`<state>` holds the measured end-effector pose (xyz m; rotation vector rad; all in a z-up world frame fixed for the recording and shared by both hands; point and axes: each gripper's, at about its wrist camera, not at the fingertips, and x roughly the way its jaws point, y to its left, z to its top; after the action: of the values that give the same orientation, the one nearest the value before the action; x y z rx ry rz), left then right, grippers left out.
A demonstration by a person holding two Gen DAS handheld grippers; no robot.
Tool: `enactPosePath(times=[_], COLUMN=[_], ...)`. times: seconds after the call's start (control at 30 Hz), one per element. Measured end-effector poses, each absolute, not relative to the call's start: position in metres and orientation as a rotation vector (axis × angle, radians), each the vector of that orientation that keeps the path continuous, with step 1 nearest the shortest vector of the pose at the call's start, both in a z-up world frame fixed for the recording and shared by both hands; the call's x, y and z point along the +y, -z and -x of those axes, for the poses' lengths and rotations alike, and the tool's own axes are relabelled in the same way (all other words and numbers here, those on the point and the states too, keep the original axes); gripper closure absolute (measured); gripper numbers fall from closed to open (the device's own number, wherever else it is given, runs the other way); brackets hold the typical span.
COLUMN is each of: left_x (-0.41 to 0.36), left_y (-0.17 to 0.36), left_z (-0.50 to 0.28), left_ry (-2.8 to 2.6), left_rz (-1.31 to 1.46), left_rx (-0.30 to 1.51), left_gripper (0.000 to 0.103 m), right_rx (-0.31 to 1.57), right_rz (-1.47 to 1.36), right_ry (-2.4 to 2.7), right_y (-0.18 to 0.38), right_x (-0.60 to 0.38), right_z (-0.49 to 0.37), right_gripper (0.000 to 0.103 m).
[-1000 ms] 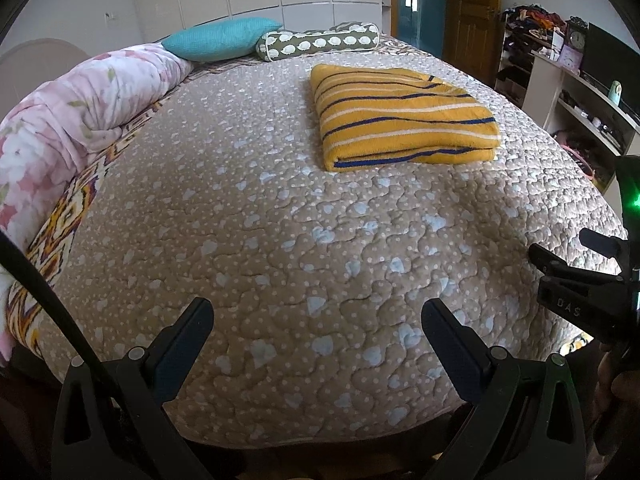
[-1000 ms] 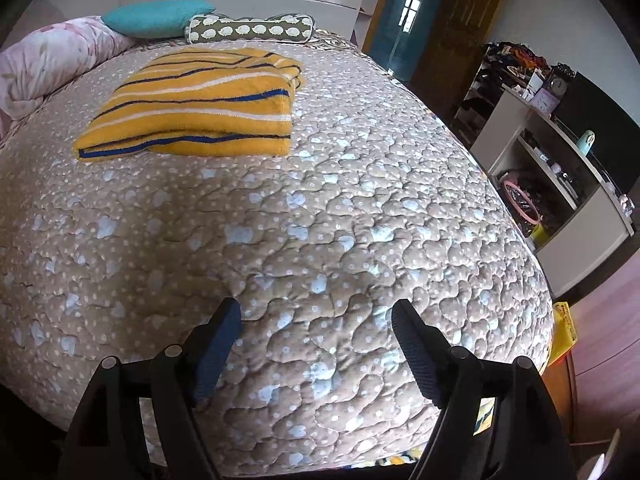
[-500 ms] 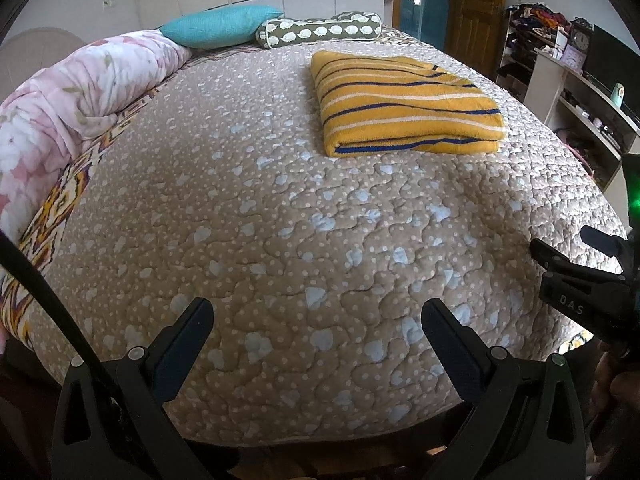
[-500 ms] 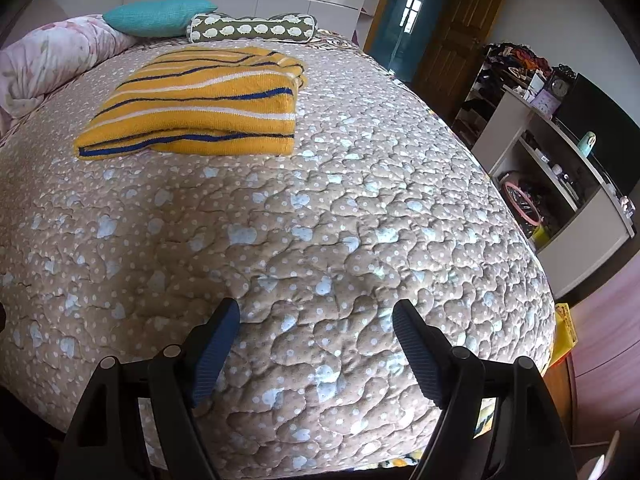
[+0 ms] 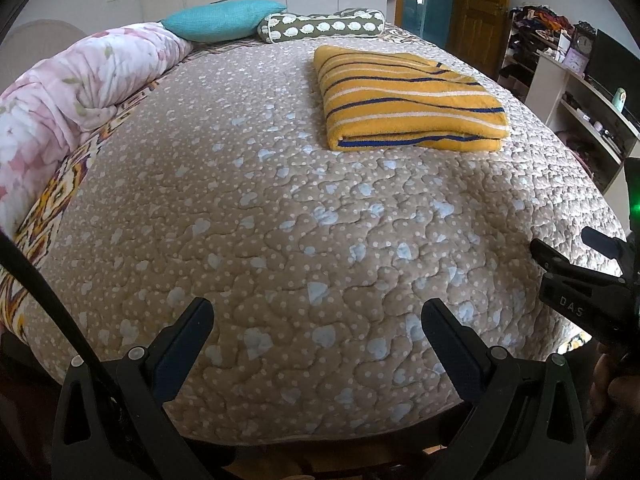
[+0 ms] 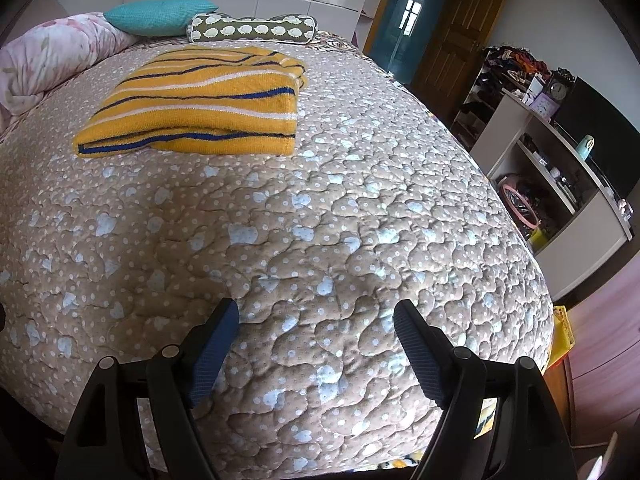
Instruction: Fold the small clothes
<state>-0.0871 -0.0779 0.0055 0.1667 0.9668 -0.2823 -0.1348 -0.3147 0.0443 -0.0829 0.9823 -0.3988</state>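
The folded yellow knitted garment with blue and white stripes [image 5: 408, 100] [image 6: 200, 104] lies well ahead of both claws, toward the bed's head end. The left claw [image 5: 316, 332] and right claw [image 6: 316, 336] hang spread apart and empty over the foot edge of the tan quilted bedspread [image 5: 280, 220], with bare quilt between. Since the earlier frames both have drawn slightly nearer the garment.

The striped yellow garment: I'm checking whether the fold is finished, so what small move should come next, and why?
Probably pull both tools back and leave it. The striped yellow garment already lies folded in a neat rectangle on the quilted bedspread, with its layers stacked. The left tool and right tool are open, empty and well short of it, so nothing seems left to fold.
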Motion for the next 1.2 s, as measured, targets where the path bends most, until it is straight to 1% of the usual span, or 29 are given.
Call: enactPosePath(times=[1.2], left_x=[-0.068], left_y=[0.006], left_z=[0.080], left_ry=[0.258], left_rz=[-0.139], left_rx=[1.011], left_gripper=[0.000], right_rx=[0.921], right_rz=[0.071], right_ry=[0.359], right_y=[-0.046], right_x=[-0.303], right_z=[0.133], right_gripper=[0.019])
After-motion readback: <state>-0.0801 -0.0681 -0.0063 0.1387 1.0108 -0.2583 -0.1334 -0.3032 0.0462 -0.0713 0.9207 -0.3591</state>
